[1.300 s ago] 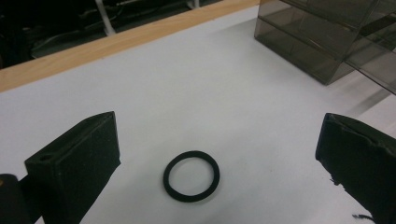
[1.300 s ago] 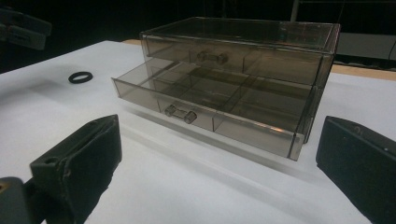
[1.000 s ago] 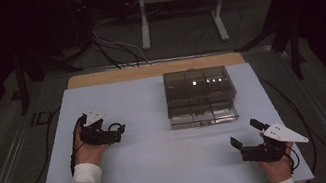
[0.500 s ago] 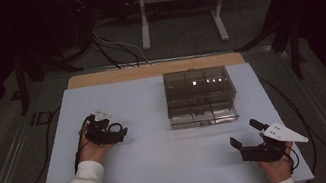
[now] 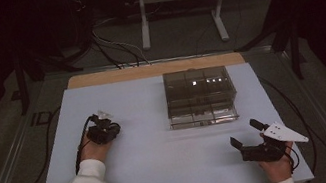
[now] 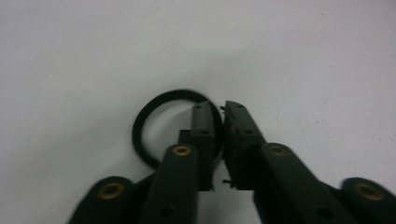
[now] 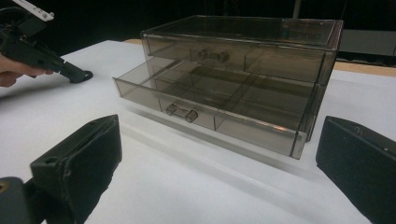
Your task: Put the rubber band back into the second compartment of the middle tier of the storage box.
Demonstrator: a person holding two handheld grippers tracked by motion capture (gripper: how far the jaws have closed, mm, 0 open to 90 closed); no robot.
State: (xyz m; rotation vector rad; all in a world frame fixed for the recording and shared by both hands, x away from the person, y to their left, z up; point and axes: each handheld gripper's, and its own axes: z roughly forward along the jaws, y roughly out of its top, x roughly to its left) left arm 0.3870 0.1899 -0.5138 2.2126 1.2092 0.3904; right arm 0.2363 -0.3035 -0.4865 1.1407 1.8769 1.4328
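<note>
Left tool has just been closing and now pinches the black ring's rim on the counter, left of the drawer box; right tool gapes wide, holding nothing.

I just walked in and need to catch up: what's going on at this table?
A person works at a white table with a gripper in each hand. The left gripper has just been closing and now pinches the rim of a thin black ring lying flat on the table. The right gripper rests open near the front edge, facing a smoky clear drawer box whose lower drawer is pulled out, its visible compartments looking empty.
</note>
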